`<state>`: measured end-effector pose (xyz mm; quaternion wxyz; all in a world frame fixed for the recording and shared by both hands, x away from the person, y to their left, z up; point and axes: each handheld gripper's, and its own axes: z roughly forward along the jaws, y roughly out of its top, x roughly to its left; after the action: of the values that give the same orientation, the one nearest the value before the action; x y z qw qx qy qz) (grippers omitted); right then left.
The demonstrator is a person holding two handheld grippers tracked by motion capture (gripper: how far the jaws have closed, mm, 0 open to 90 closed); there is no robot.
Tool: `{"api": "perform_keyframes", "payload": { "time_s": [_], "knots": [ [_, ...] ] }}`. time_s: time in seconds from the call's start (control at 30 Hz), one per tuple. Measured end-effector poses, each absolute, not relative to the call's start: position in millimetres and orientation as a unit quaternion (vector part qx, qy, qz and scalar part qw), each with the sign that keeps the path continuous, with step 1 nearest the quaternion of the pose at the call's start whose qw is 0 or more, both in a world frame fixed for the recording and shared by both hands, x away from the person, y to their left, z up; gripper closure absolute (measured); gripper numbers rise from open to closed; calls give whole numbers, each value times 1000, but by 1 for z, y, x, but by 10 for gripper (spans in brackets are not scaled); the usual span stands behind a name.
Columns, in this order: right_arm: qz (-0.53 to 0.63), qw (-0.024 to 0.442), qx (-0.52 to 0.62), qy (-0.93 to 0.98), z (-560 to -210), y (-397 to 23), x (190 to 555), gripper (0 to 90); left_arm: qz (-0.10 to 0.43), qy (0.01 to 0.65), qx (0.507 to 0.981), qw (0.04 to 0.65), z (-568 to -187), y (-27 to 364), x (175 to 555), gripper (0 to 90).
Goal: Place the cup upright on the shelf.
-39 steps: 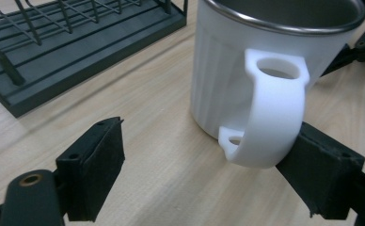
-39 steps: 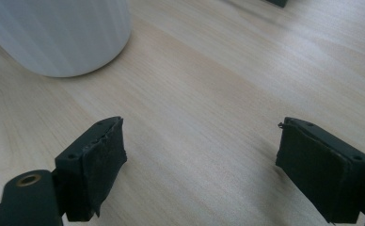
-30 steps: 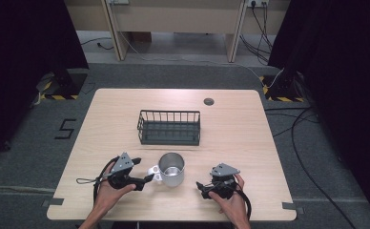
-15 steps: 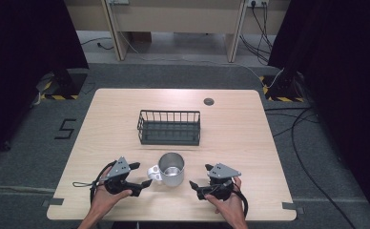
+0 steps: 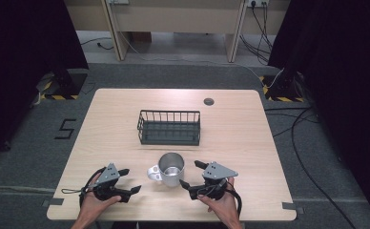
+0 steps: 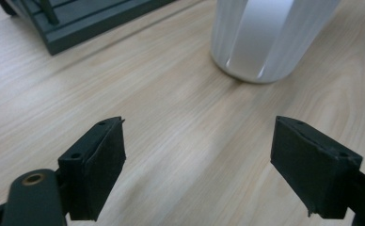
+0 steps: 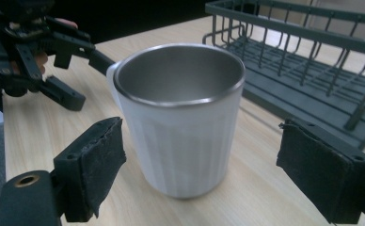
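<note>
Right gripper (image 7: 199, 169) fingers wide, mug (image 7: 183, 117) between, untouched, frame centre. Left gripper (image 6: 194, 165) fingers wide, empty, over bare surface (image 6: 171, 132).

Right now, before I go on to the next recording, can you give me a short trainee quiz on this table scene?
1. The mug stands upright on the table. Which way does its handle point?
A. toward the left gripper
B. toward the right gripper
C. toward the wire basket
2. True or false: the mug is inside the wire basket.
3. Do the right gripper's pads press on the mug?

Key:
1. A.
2. False: it stands on the bare table, on the near side of the basket.
3. No: the jaws stand open on either side of the mug, clear of it.
</note>
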<state>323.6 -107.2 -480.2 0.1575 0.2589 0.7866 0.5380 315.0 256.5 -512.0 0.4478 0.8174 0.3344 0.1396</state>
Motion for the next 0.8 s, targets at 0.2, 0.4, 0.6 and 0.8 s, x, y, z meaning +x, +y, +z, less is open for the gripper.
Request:
{"api": "perform_keyframes", "payload": {
  "time_s": [0.2, 0.4, 0.6, 0.8],
  "knots": [
    [552, 152, 250, 781, -478, -99, 326, 149, 140, 338, 825, 430, -518, 265, 313, 181],
    [561, 152, 245, 776, -477, -91, 331, 149, 141, 349, 825, 421, -521, 275, 312, 182],
    [568, 149, 243, 772, -476, -84, 335, 149, 140, 358, 826, 413, -524, 284, 312, 181],
    [583, 140, 245, 762, -478, -77, 342, 130, 139, 366, 827, 403, -526, 292, 312, 182]
  ]
}}
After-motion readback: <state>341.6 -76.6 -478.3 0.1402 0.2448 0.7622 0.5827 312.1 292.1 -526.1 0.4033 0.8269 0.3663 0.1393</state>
